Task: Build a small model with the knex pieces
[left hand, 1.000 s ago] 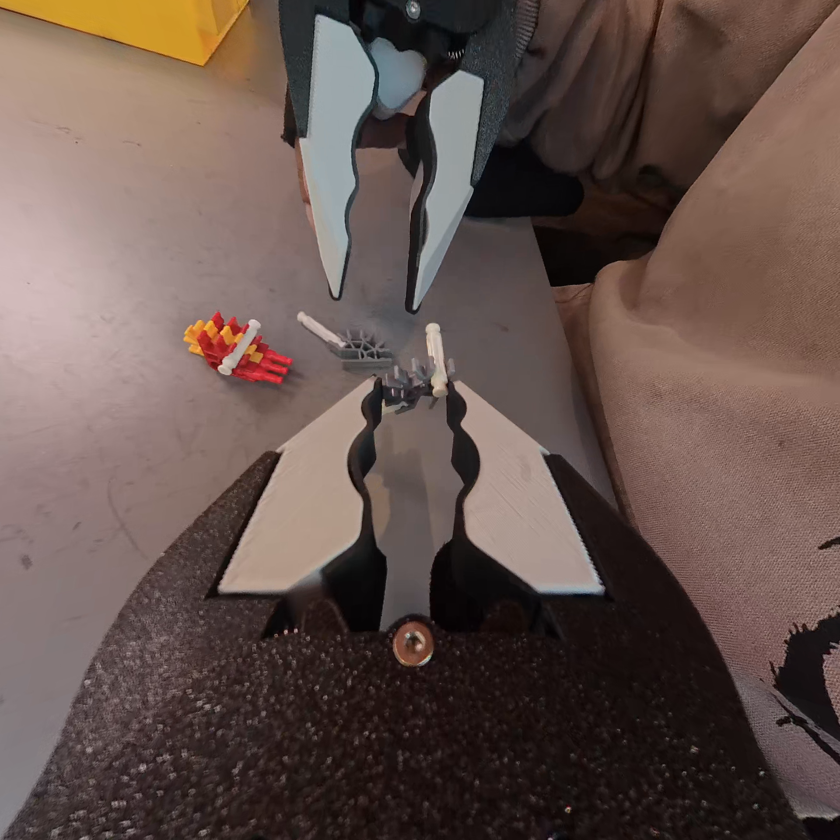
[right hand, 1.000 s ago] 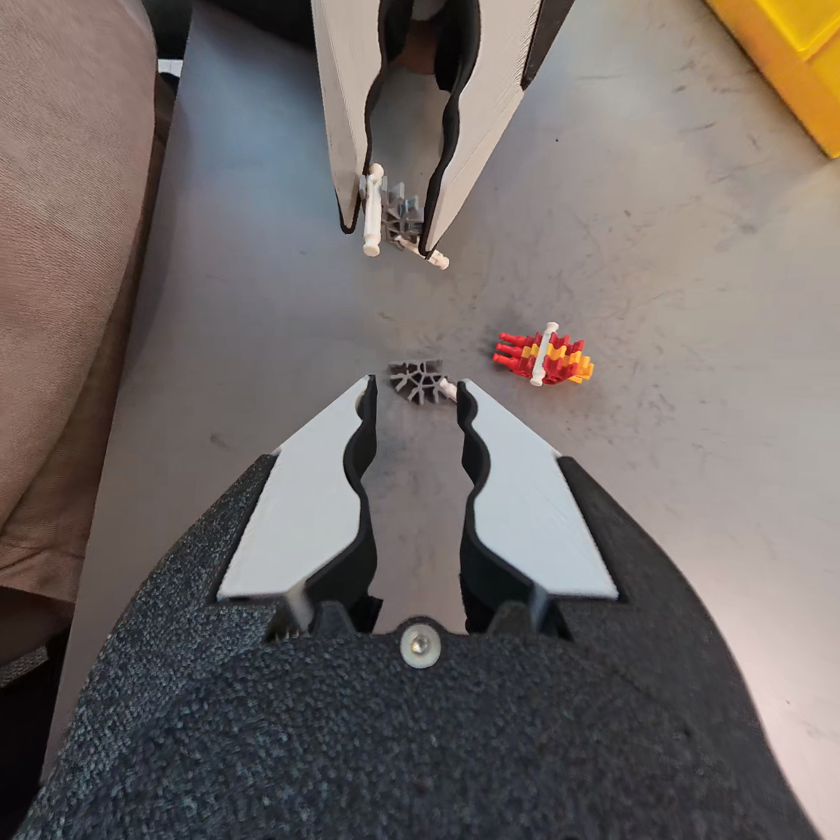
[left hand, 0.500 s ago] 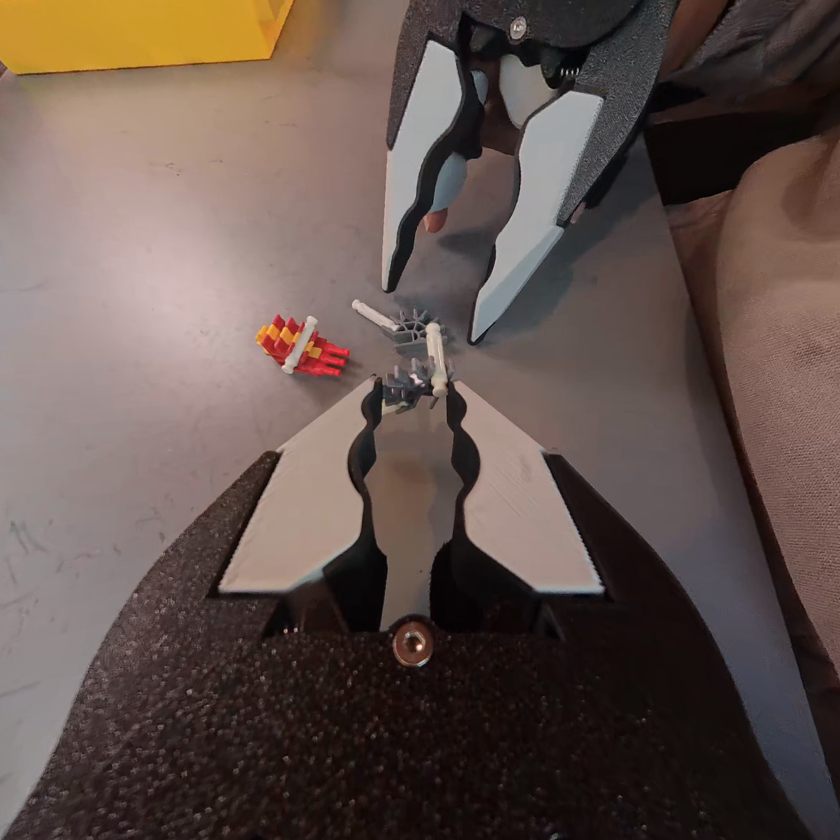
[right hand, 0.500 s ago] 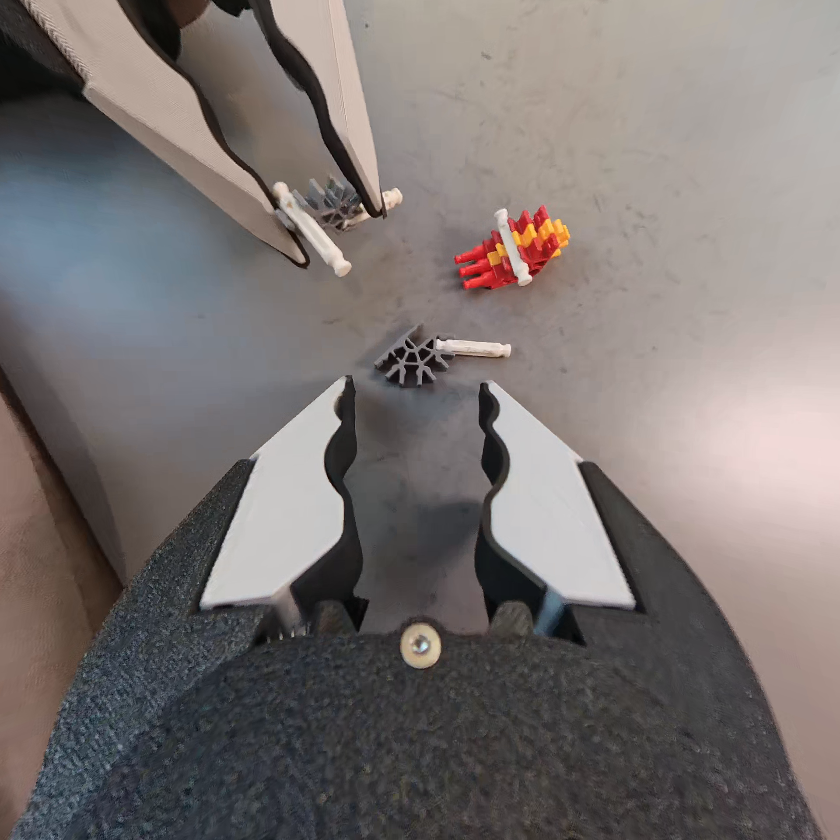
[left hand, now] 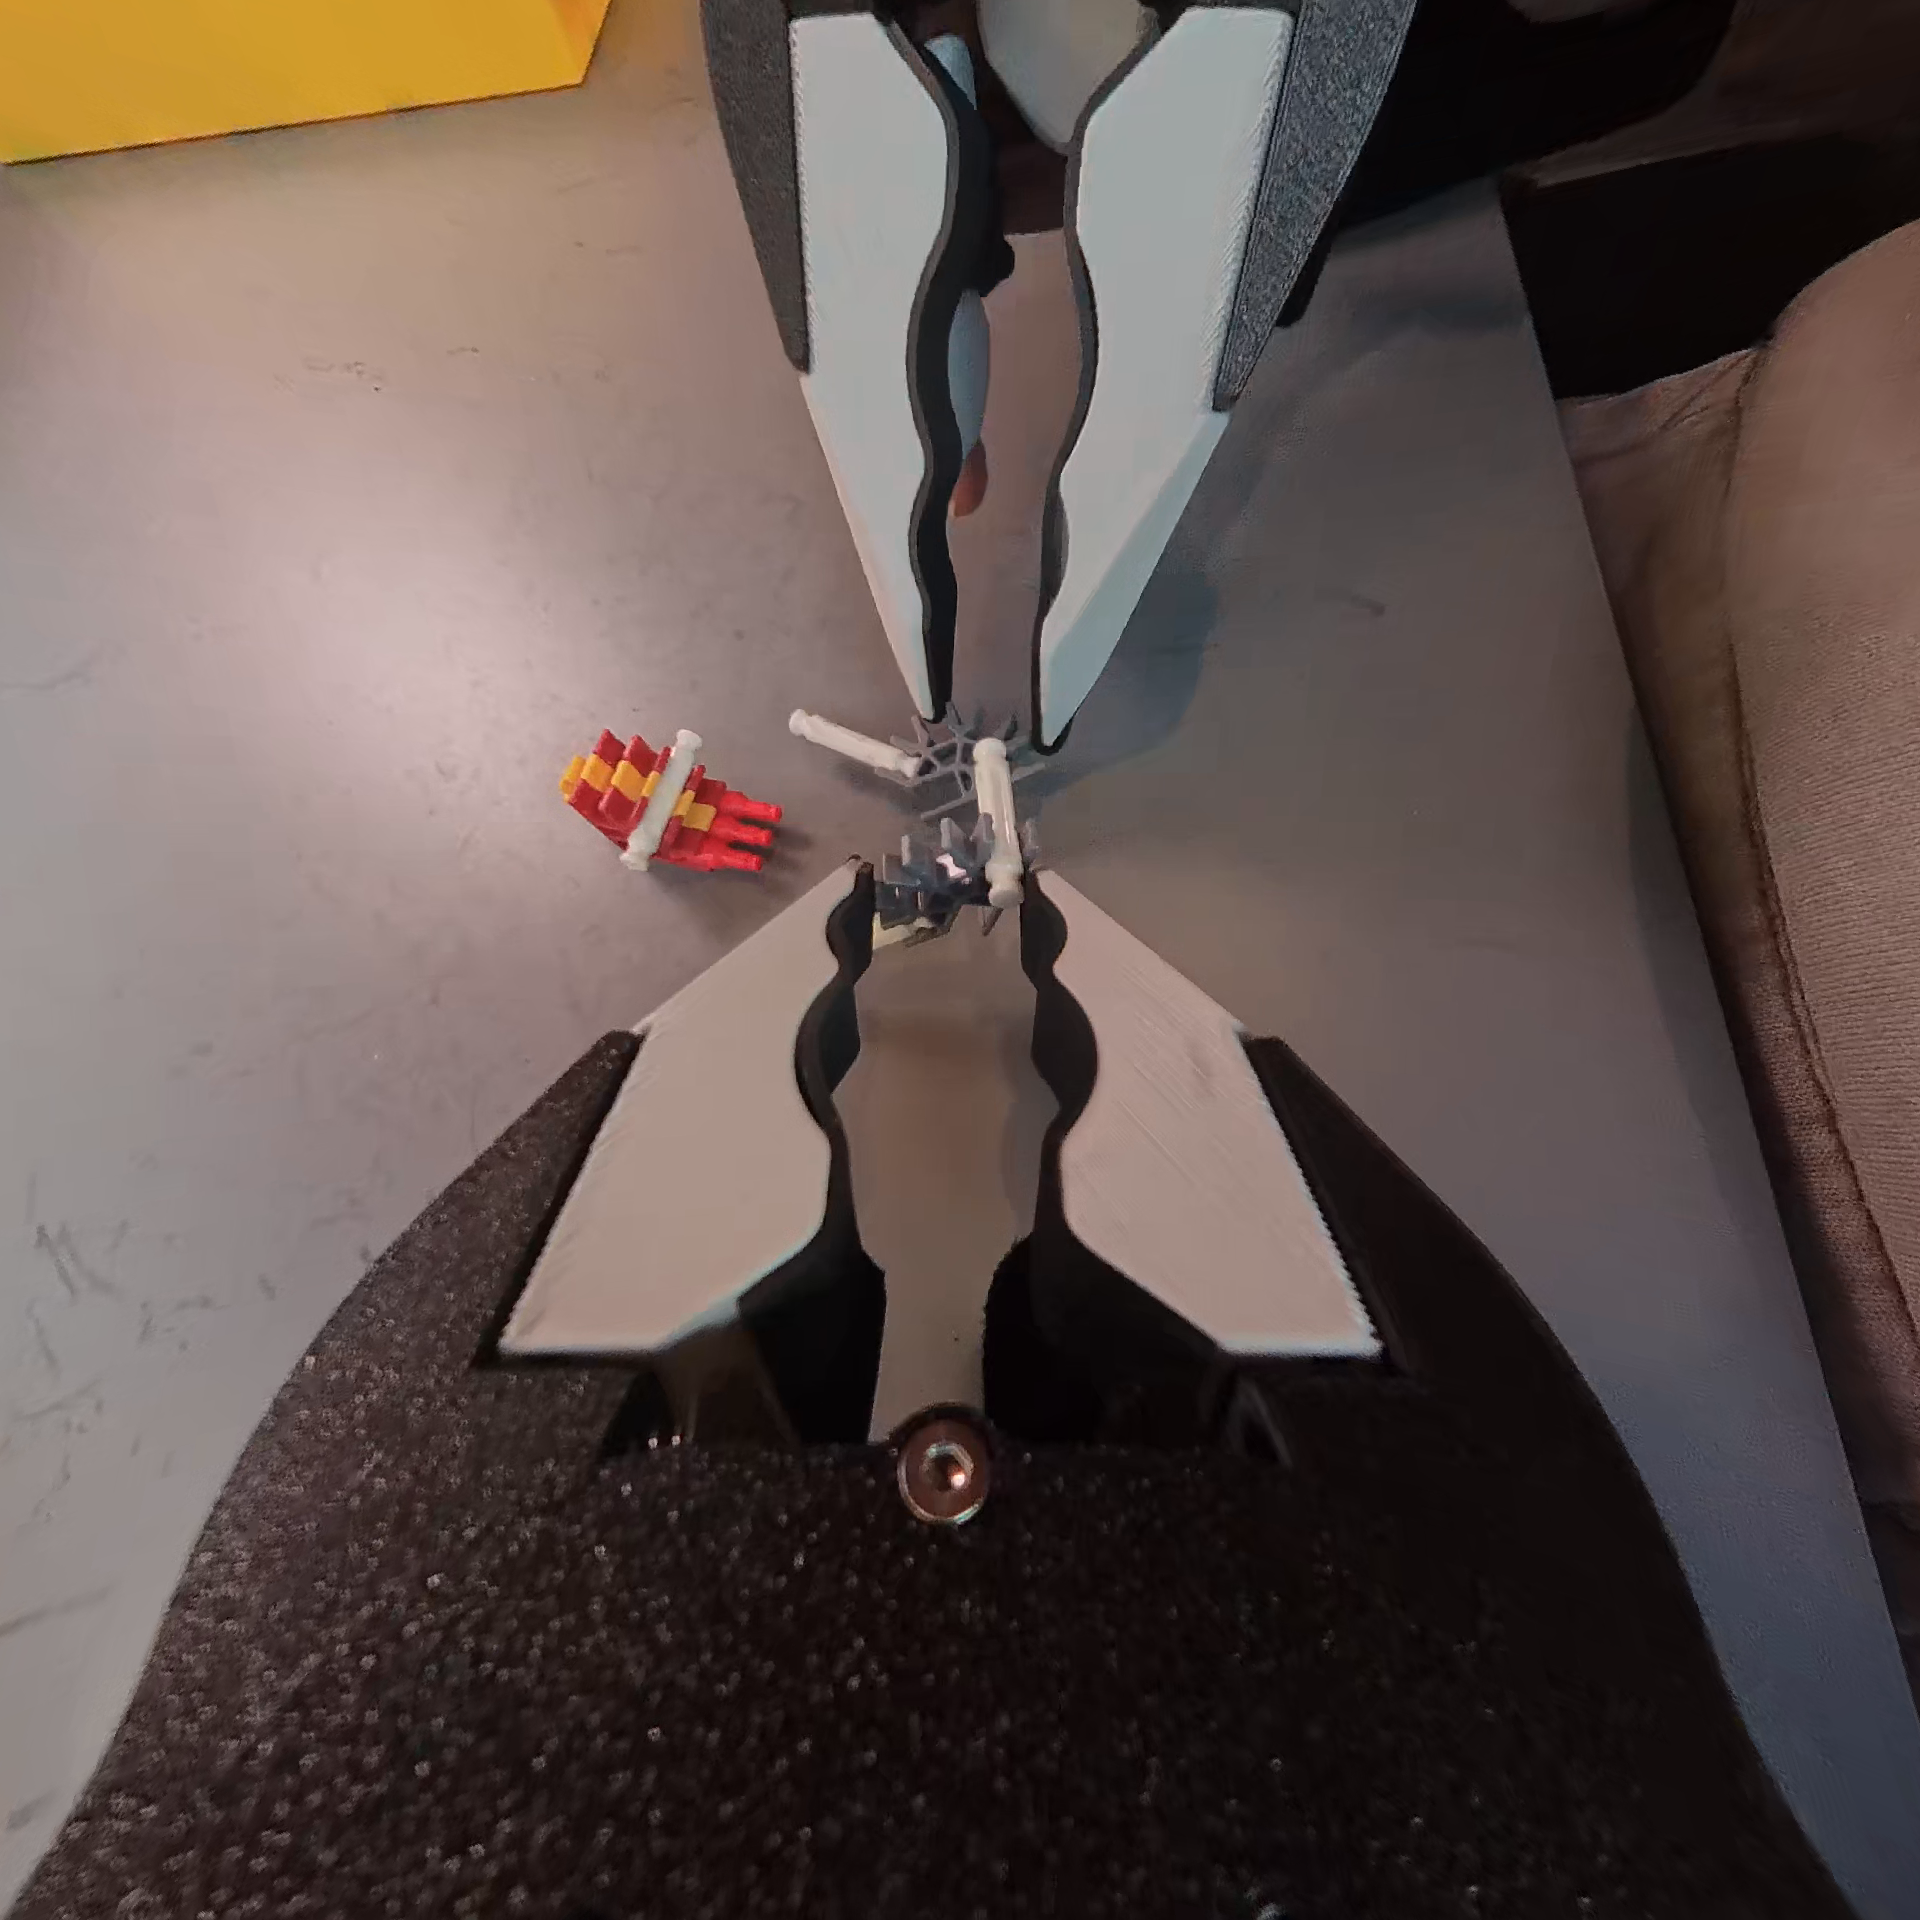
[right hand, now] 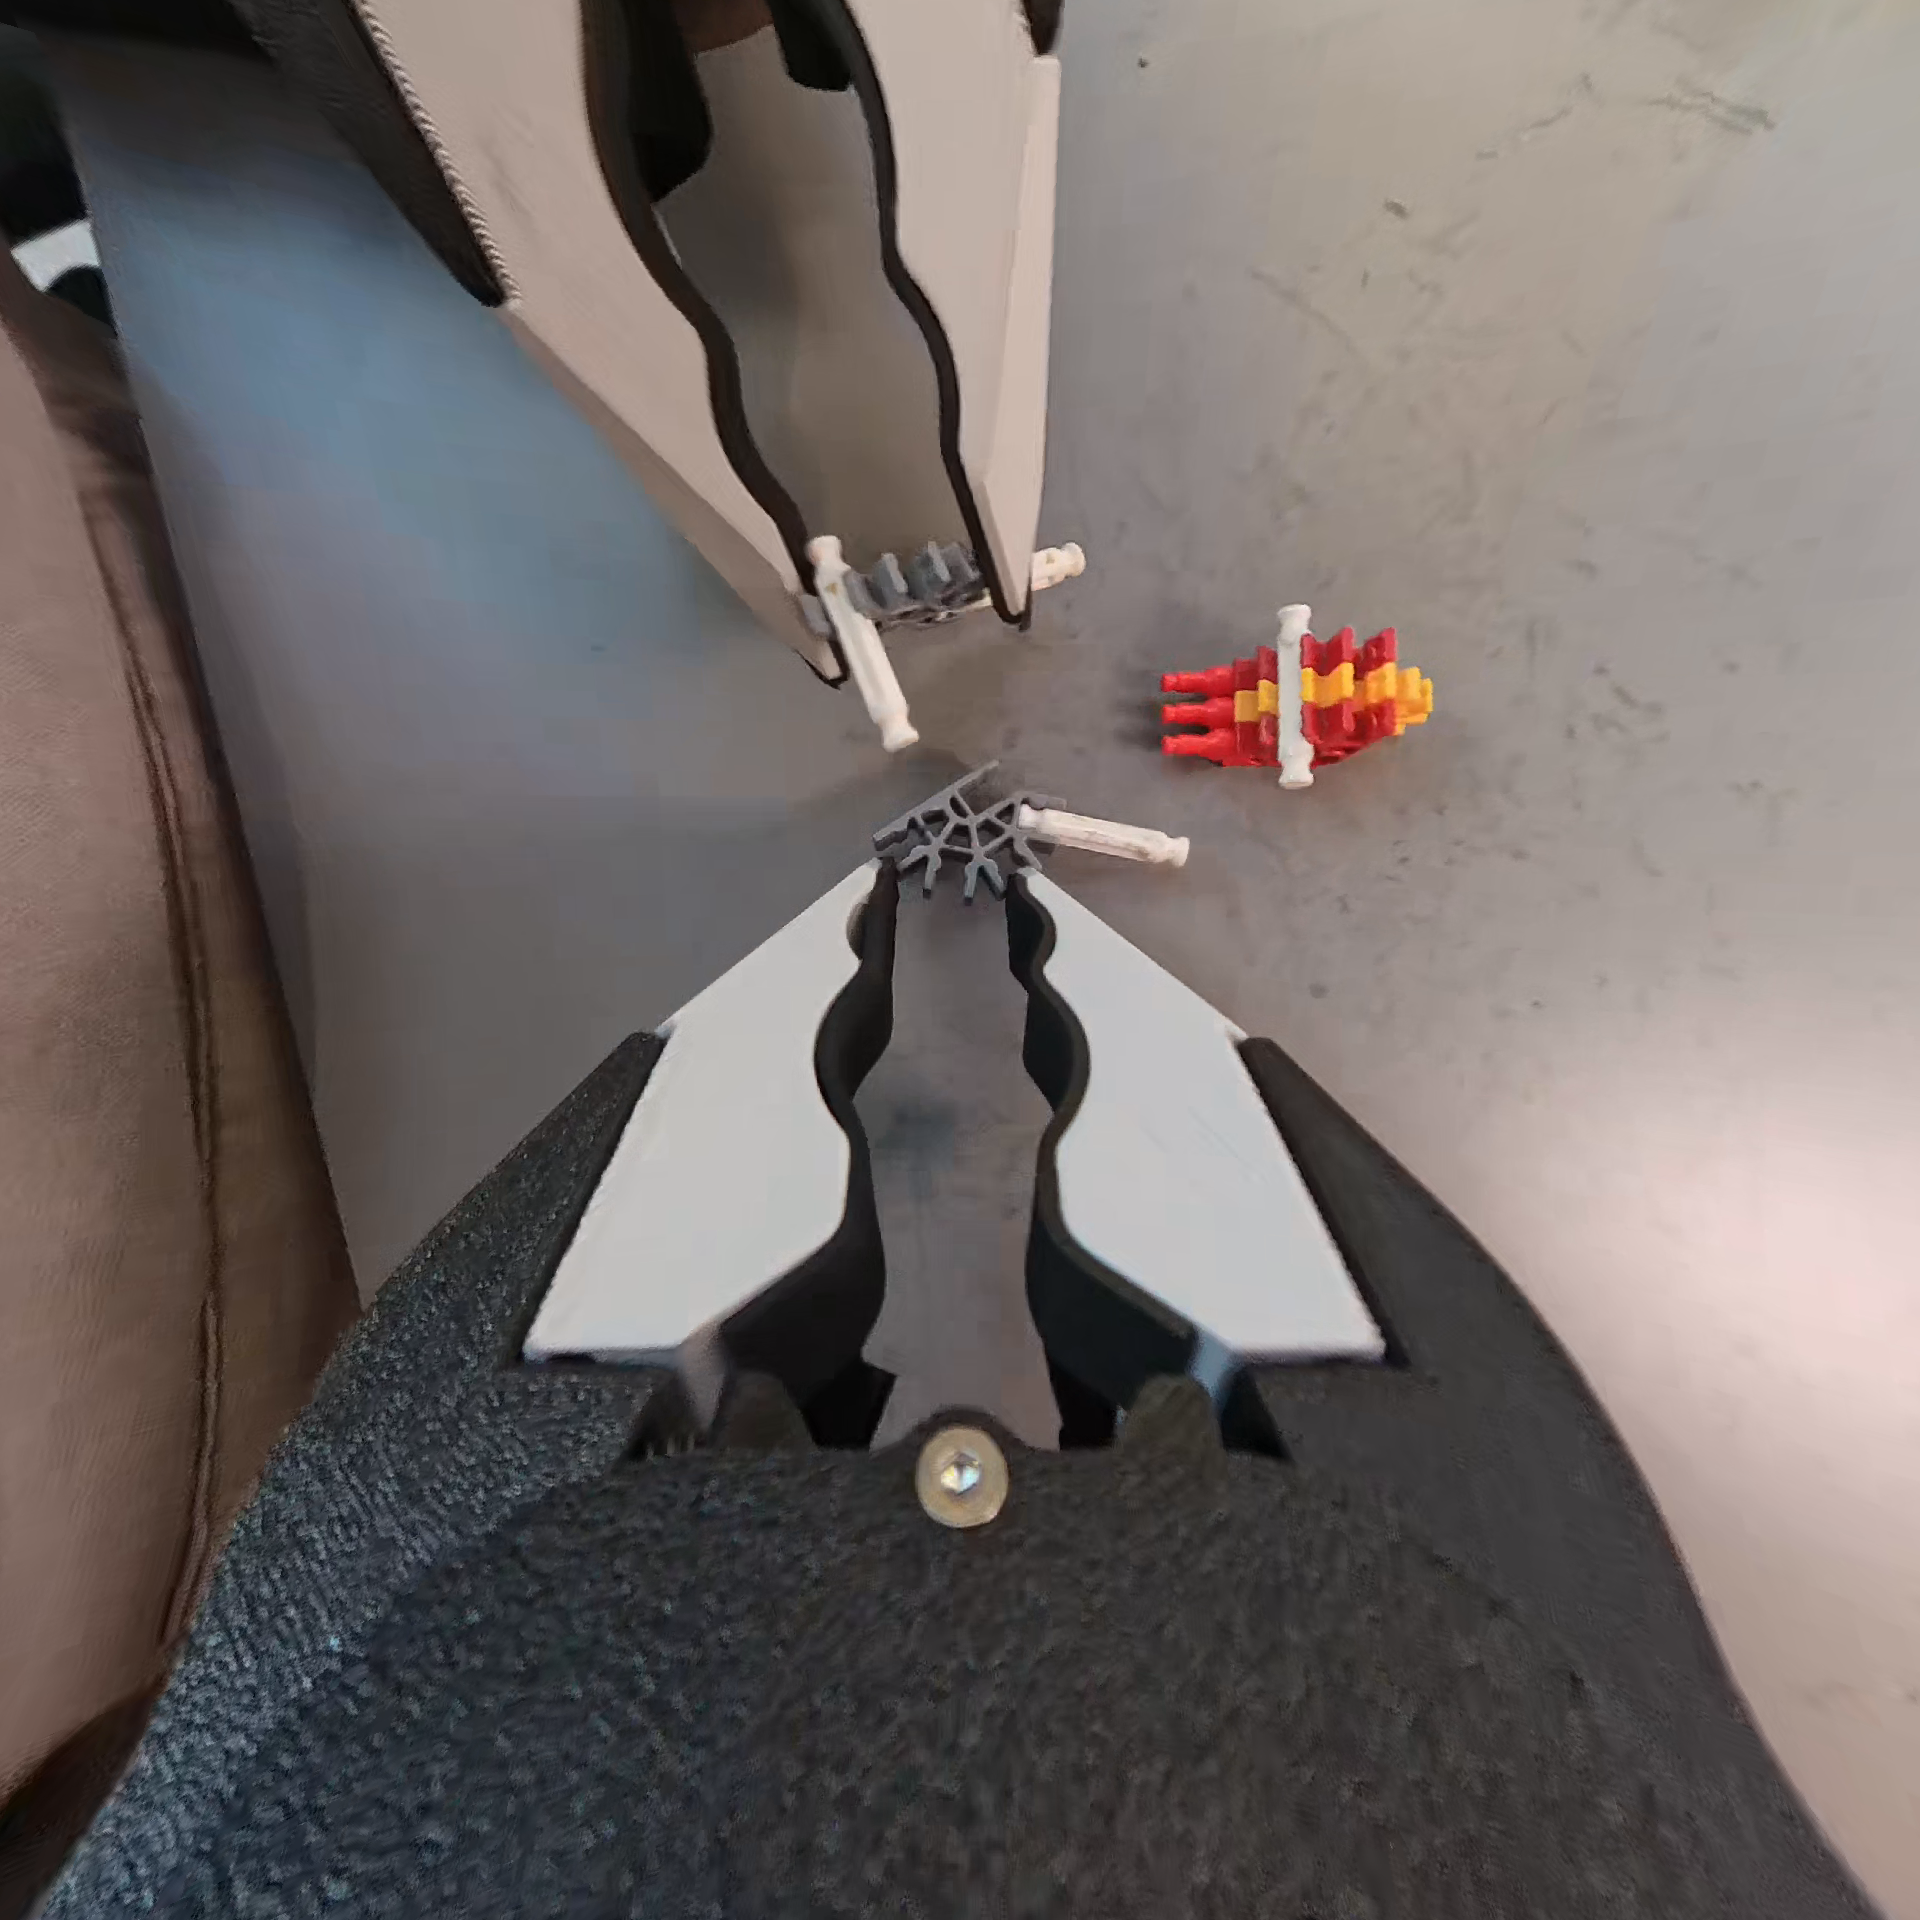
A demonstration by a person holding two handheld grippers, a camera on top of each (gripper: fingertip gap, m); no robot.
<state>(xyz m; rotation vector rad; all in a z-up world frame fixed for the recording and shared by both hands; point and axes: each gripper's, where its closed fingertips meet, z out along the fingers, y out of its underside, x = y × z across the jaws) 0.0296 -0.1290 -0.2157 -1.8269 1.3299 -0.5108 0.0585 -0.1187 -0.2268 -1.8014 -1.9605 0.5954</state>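
The flat grey plastic snowflake connector with one white rod now sits between the right claw's narrowed tips, seemingly gripped; left claw stays clamped on its grey connector-and-rod cluster.

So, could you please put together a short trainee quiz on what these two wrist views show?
1. True or false: the red and yellow plastic block cluster is held in a gripper.
2. What does the left gripper grip? A) a yellow box B) a dark grey toothed plastic connector with white rods C) nothing
3. How many white plastic rods are plugged into the flat grey snowflake-shaped connector at the right gripper's tips?

Key: 1. False: it lies on the grey table, apart from both grippers. 2. B. 3. One.
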